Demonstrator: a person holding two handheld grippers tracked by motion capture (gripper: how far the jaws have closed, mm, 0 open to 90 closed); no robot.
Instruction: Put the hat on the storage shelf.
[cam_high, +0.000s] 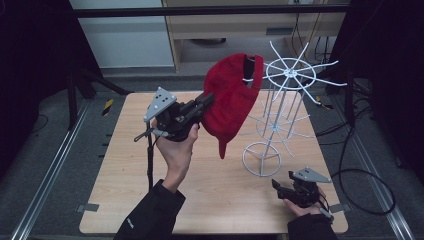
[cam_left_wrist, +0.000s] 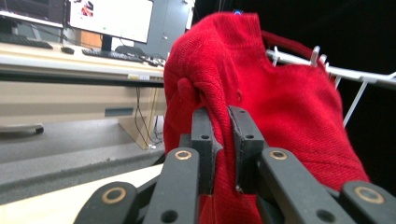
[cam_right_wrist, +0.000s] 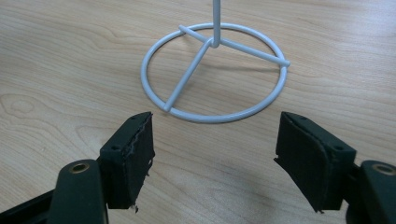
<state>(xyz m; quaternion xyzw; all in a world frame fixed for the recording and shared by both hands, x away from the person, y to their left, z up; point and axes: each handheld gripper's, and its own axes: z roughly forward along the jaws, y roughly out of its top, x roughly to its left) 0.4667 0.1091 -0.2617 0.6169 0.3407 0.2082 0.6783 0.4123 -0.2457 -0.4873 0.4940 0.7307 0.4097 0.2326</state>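
One red cap (cam_high: 231, 97), knit-looking, so likely light, soft and floppy; it should sag and fold wherever pinched, not slippery, not fragile. Best hold is a bunched fold of the crown or the stiffer brim edge.

High view: cap hangs off an arm of the white wire rack (cam_high: 280, 112) at the table (cam_high: 125, 165) far side, brim tip pointing down. Left gripper (cam_high: 206, 101) is raised at the cap's left side, nose into the fabric. Right gripper (cam_high: 278, 187) rests low near the rack's base ring, well apart from the cap.

Left gripper view: jaws nearly together with a fold of cap (cam_left_wrist: 261, 98) pinched between the pads; grip looks firm, though how deep the fold sits is hard to tell. Rack wires (cam_left_wrist: 355, 74) show behind the cap.

Right gripper view: right gripper (cam_right_wrist: 212, 154) jaws spread wide, nothing between them, bare table under them, base ring (cam_right_wrist: 215, 74) just ahead, not touched.
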